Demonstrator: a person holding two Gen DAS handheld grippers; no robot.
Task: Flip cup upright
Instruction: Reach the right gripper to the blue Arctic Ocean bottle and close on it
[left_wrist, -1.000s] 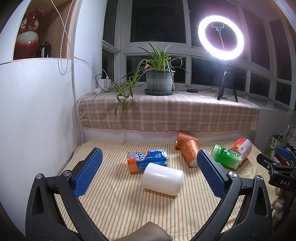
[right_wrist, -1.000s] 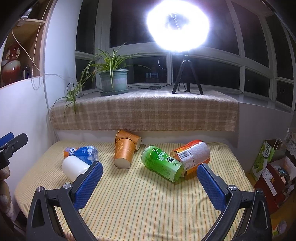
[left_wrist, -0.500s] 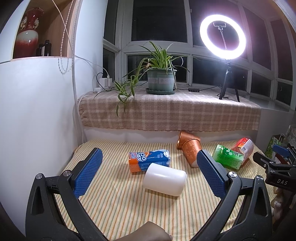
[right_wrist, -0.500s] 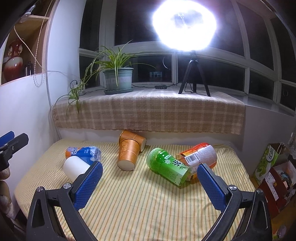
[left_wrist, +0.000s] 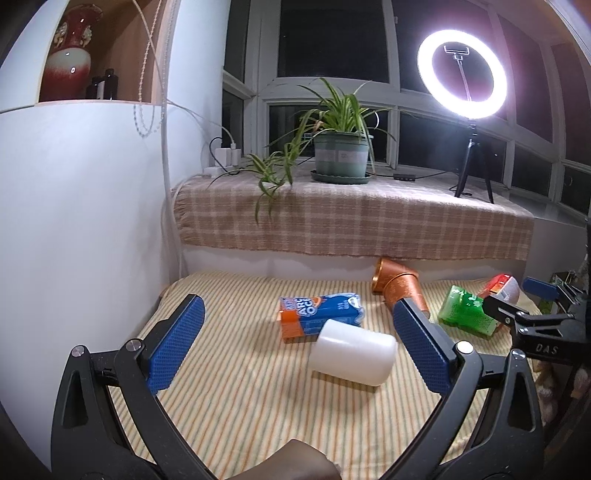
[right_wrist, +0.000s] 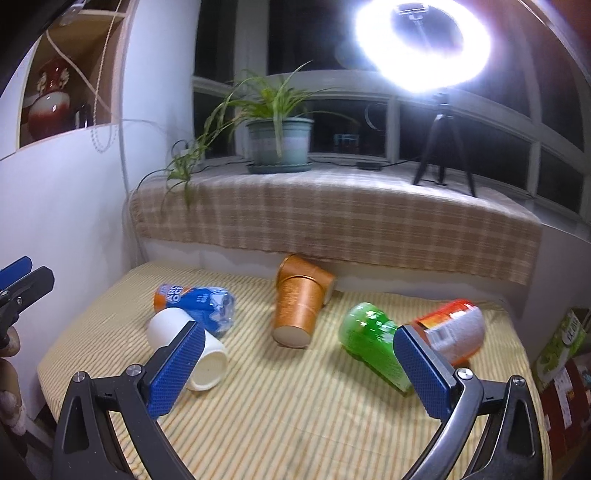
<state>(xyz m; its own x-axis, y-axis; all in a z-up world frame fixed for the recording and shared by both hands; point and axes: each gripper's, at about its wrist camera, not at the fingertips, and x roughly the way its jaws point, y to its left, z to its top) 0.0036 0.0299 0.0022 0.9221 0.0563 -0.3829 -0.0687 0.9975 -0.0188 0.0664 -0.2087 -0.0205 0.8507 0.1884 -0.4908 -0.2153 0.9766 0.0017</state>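
A white cup lies on its side on the striped cloth; in the right wrist view its open mouth faces the camera. Two orange cups lie on their sides near the back wall, also in the left wrist view. A green cup and a red-and-white cup lie on their sides to the right. My left gripper is open and empty, short of the white cup. My right gripper is open and empty, in front of the orange and green cups.
A blue and orange drink carton lies behind the white cup. A raised sill under a checked cloth holds a potted plant and a ring light on a tripod. A white wall bounds the left side. Boxes stand off the right edge.
Both grippers have moved forward and a little lower toward the cups, so the cups look larger. The right gripper has swung left. Both stay open; no cup has moved.
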